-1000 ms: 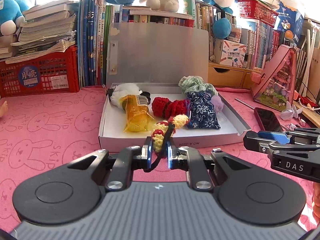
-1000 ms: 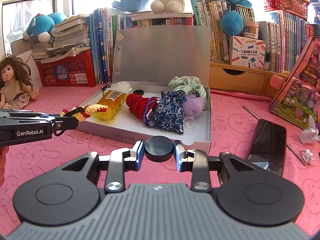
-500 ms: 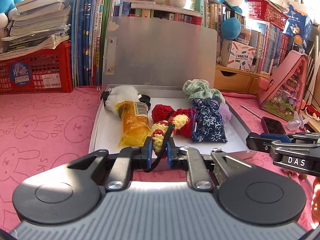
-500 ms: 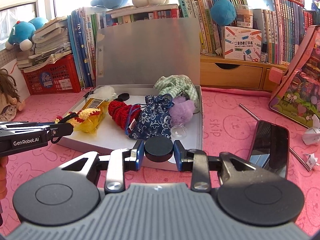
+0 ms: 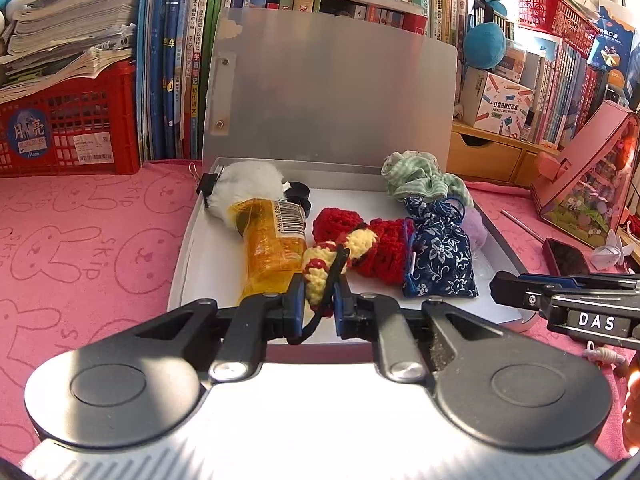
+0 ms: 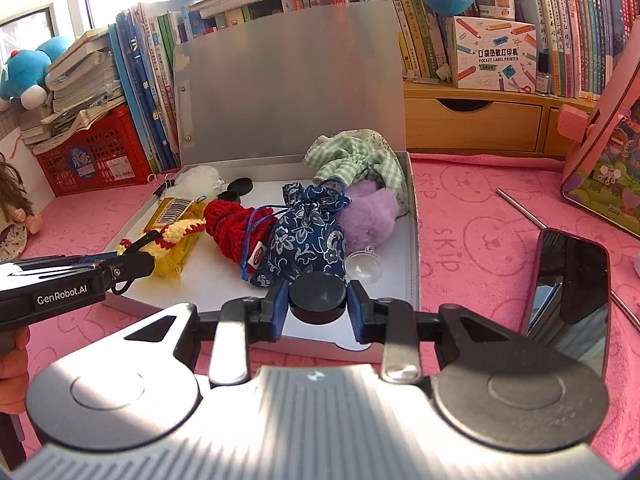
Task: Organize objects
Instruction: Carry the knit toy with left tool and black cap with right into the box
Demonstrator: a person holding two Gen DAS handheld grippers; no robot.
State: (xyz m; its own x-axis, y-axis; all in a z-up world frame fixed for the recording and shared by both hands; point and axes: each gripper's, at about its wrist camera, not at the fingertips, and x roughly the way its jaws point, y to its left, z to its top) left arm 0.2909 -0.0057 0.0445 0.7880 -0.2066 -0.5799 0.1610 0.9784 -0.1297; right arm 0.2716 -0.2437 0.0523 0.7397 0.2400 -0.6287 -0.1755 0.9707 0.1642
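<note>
Left wrist view is showing the left gripper (image 5: 317, 300) pinching a soft, light yellow-and-red crocheted toy (image 5: 325, 266) by its squashy middle, while the right gripper (image 6: 318, 305) is clamping a rigid, smooth black round cap (image 6: 318, 295) across its rim.

The desk (image 6: 480, 208), under a pink cloth, carries an open box (image 6: 412, 240), a phone (image 6: 572, 280), a red basket (image 5: 80, 128) and a metal rod (image 6: 520, 208).

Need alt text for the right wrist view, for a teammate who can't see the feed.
The right gripper is shut on a black round disc over the near edge of an open grey box on a pink cloth. Inside lie a blue floral pouch, a red crochet piece and a purple pompom. At left, the left gripper holds a yellow crochet toy.
</note>
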